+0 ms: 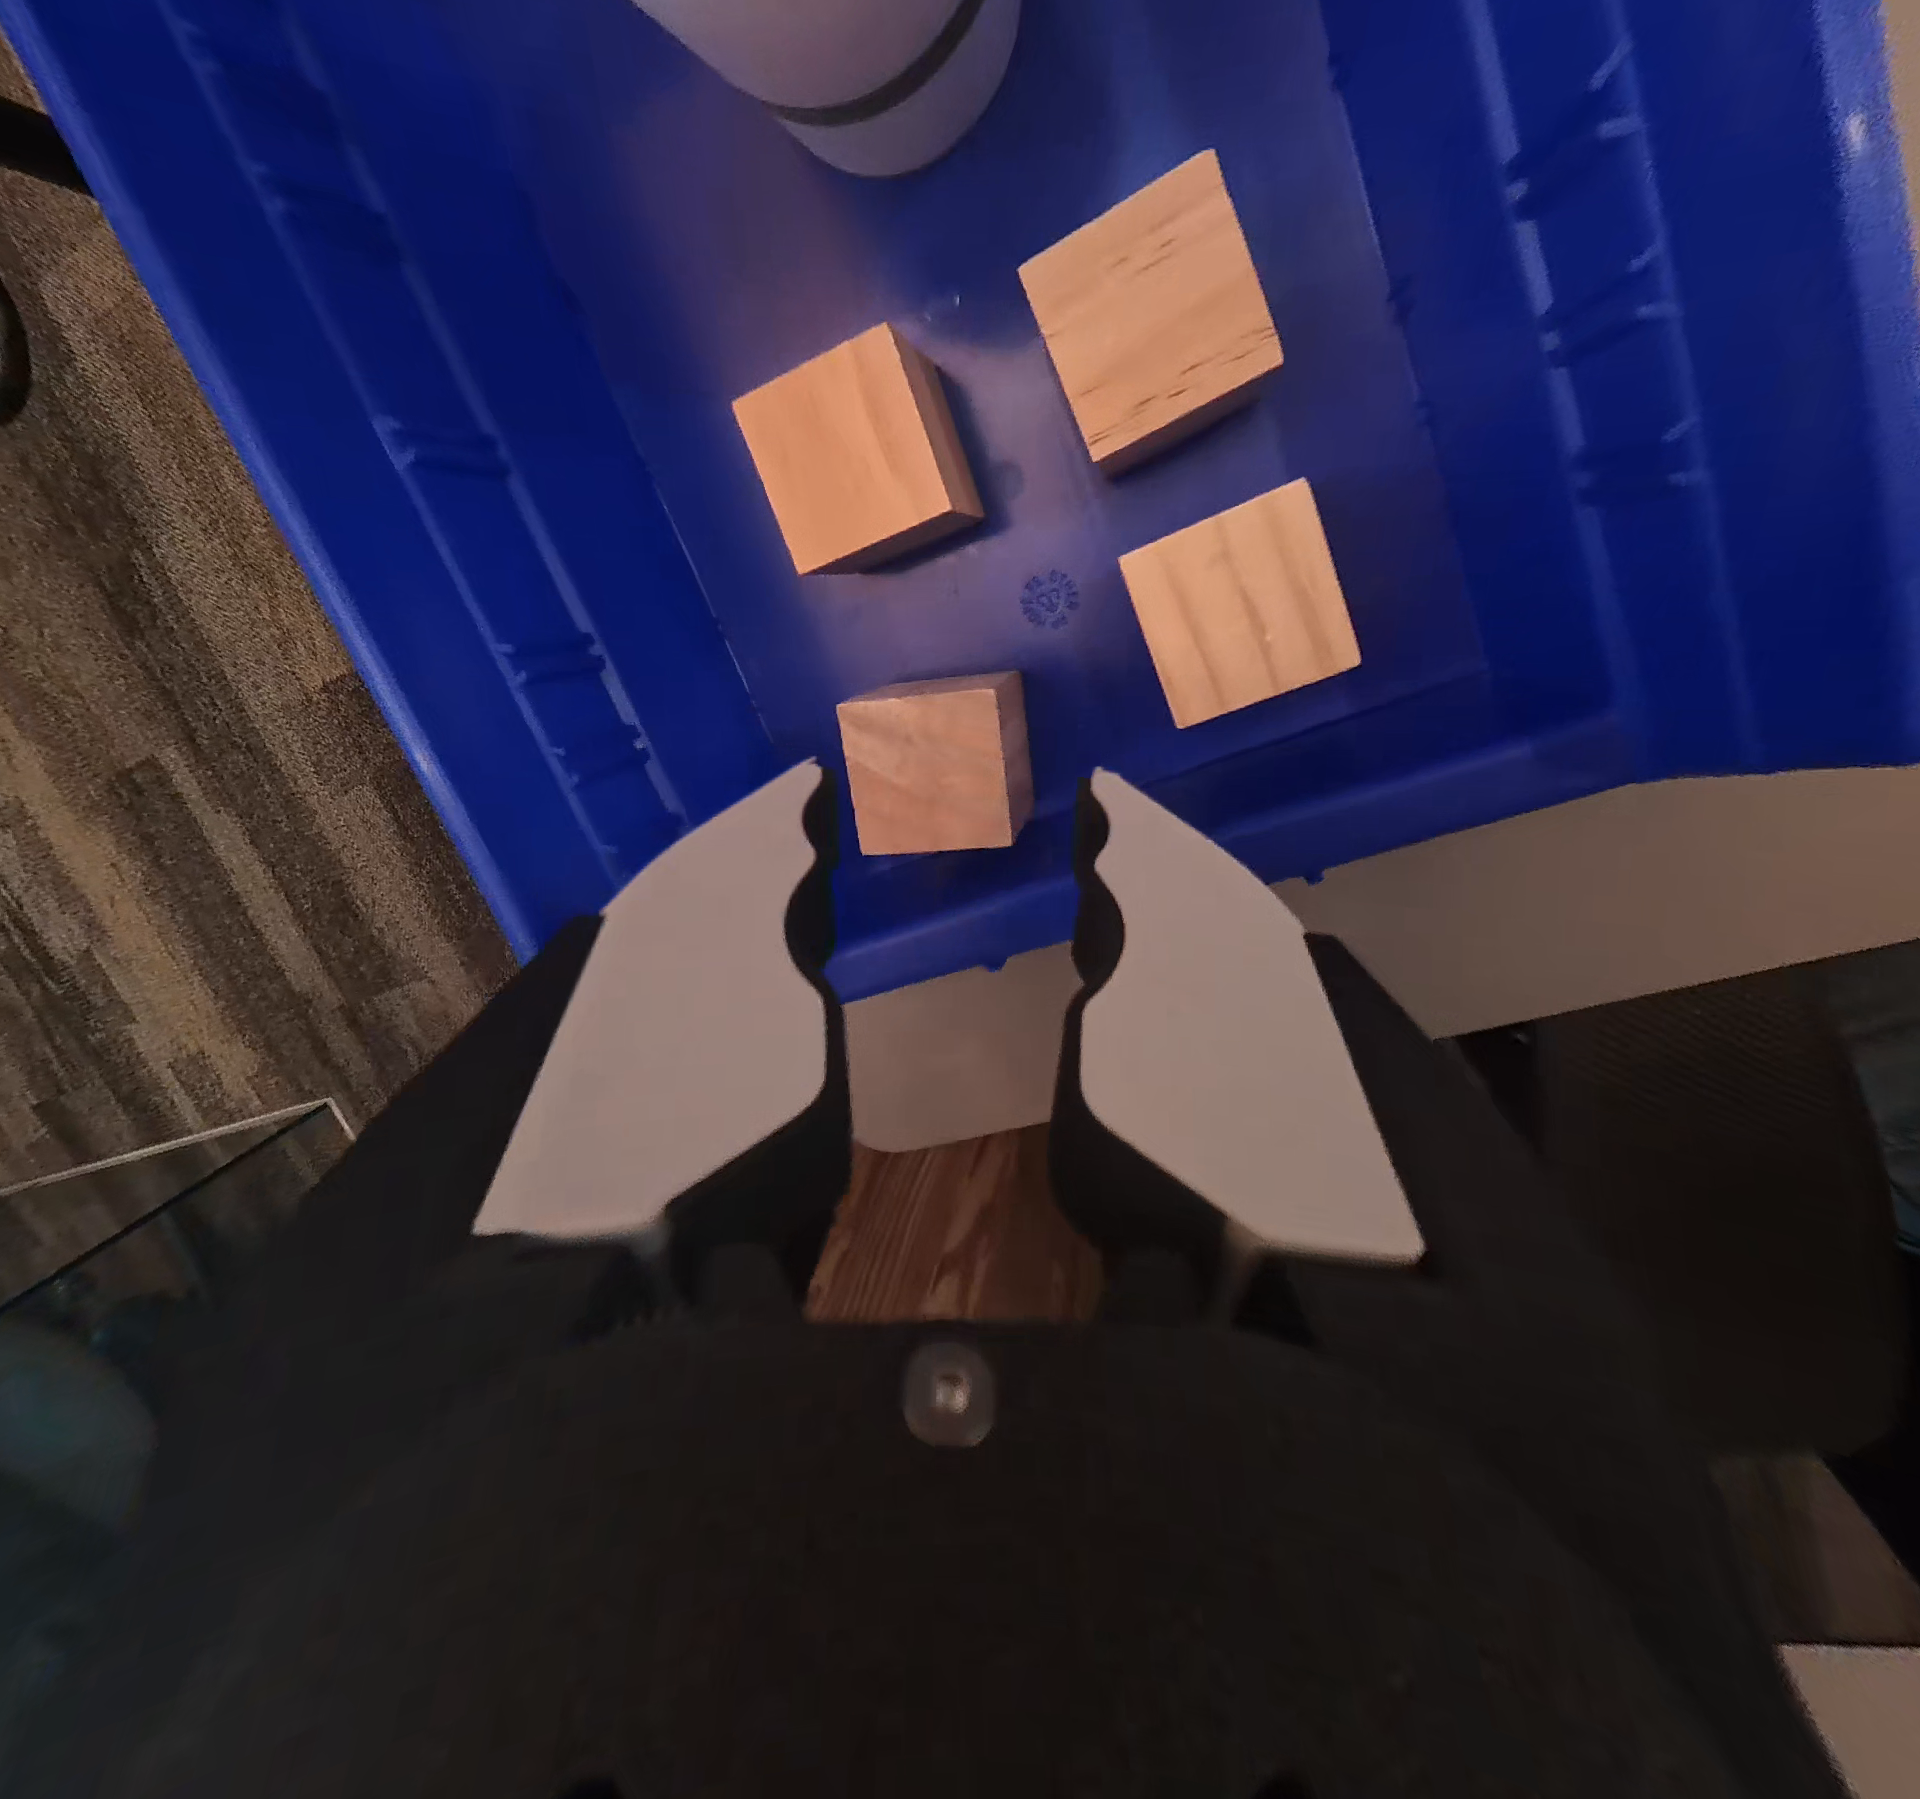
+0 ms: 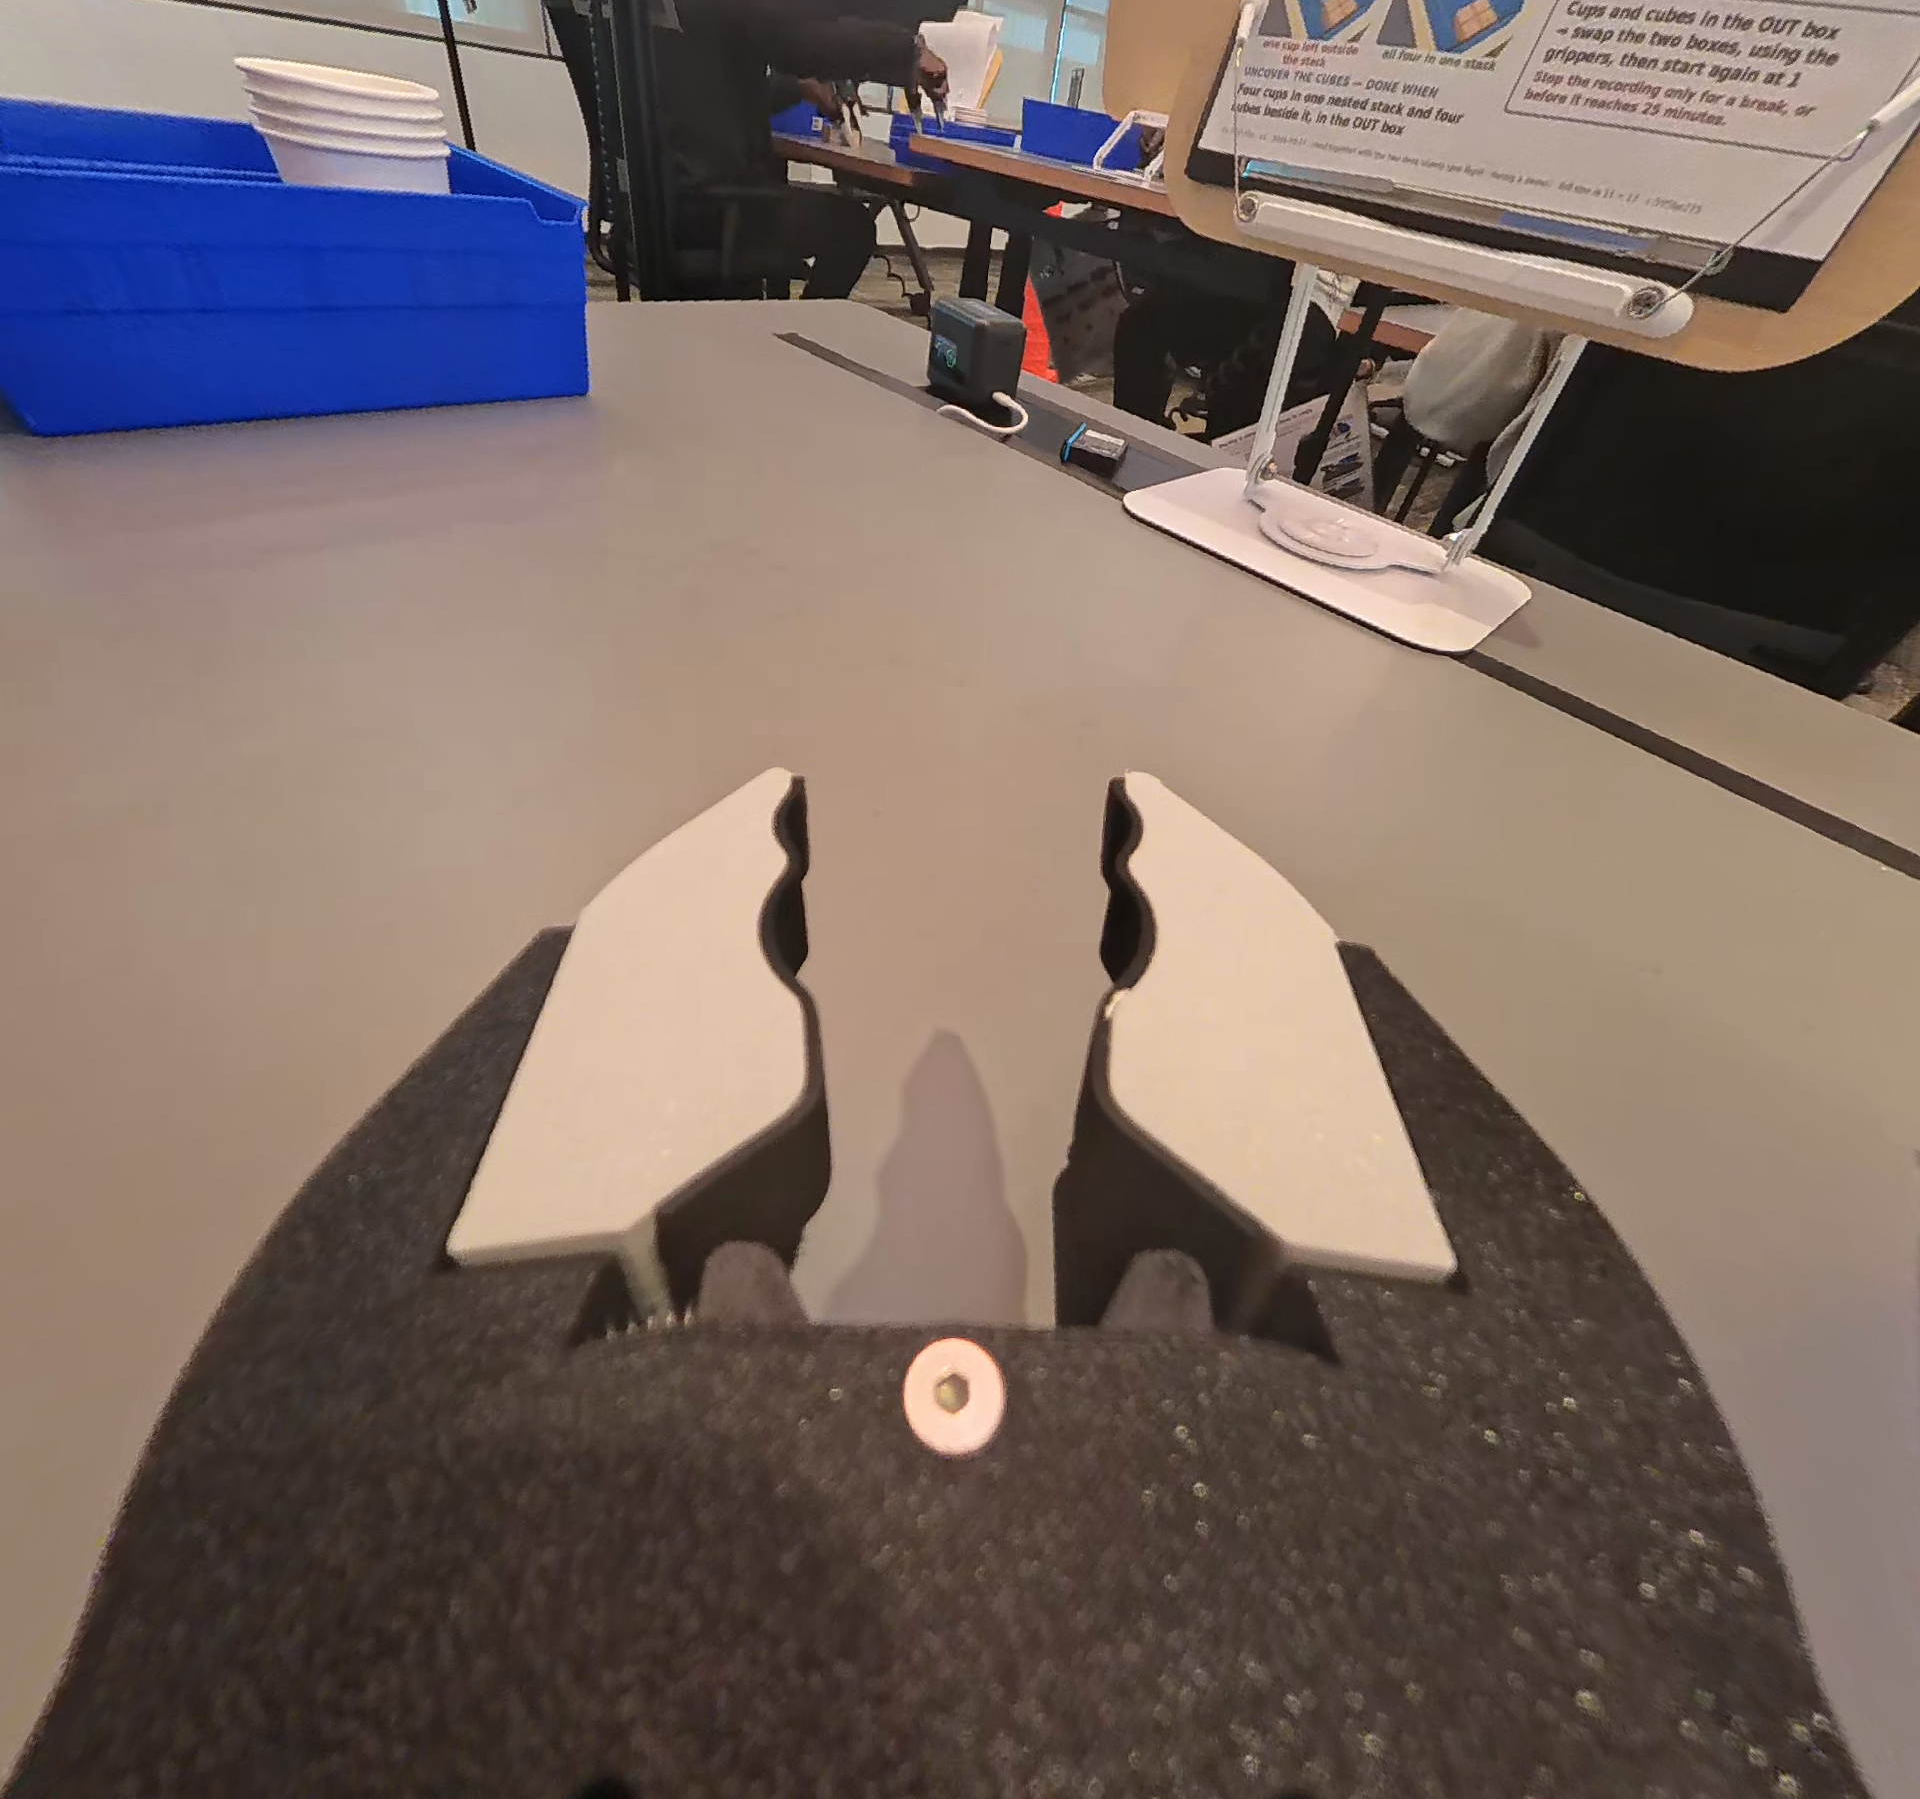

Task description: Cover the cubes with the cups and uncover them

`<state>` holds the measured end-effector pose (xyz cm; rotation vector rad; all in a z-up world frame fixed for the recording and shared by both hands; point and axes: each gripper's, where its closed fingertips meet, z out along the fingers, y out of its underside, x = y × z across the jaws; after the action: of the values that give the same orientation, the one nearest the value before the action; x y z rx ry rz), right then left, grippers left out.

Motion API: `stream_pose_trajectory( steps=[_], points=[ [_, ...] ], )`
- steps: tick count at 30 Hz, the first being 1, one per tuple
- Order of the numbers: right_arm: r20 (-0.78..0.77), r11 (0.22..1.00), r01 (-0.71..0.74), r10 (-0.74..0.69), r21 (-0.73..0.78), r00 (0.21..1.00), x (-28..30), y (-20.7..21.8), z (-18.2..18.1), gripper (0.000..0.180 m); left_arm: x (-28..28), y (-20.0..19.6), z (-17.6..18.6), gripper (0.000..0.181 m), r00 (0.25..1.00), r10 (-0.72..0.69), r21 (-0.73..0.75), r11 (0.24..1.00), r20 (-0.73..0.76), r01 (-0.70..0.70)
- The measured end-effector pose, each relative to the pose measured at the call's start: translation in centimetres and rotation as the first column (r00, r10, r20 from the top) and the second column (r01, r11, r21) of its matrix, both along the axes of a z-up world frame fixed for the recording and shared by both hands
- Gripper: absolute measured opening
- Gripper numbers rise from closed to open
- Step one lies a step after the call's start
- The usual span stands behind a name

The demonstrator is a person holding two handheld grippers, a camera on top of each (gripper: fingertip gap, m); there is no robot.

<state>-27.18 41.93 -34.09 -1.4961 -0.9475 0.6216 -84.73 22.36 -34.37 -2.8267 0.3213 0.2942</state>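
Pale grey scalloped fingers (image 2: 665,1022) — black felt mount, silver screw (image 2: 953,1397).

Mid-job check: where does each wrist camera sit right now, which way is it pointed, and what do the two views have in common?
Left wrist view: above the blue bin, looking down past the open left gripper at four wooden cubes and the cup stack.
Right wrist view: low over the grey table, facing level along it; open right gripper empty.
Shared: the blue bin and cup stack.
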Motion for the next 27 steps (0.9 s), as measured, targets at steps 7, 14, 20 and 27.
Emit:
stream_pose_trajectory(
  steps=[7, 14, 20, 27],
  points=[
    [0.004, 1.0, -0.005, 0.005, -0.002, 1.0, -0.1, -0.1, 0.0, 0.054, -0.2, -0.3, -0.4, 0.037, 1.0, 0.007, -0.055, 0.998, 0.002, -0.007],
    [0.003, 1.0, -0.004, 0.004, -0.004, 1.0, -0.1, -0.1, -0.1, 0.054, -0.3, -0.7, -0.9, 0.035, 1.0, 0.02, -0.118, 0.993, 0.005, -0.02],
    [0.003, 1.0, -0.004, 0.004, -0.005, 1.0, -0.1, -0.1, -0.1, 0.054, -0.3, -1.1, -1.6, 0.033, 1.0, 0.027, -0.169, 0.985, 0.001, -0.026],
    [0.004, 1.0, -0.004, 0.004, -0.008, 1.0, 0.0, -0.1, -0.1, 0.054, -0.4, -1.1, -2.2, 0.033, 0.998, 0.058, -0.203, 0.978, 0.008, -0.055]
  ],
)
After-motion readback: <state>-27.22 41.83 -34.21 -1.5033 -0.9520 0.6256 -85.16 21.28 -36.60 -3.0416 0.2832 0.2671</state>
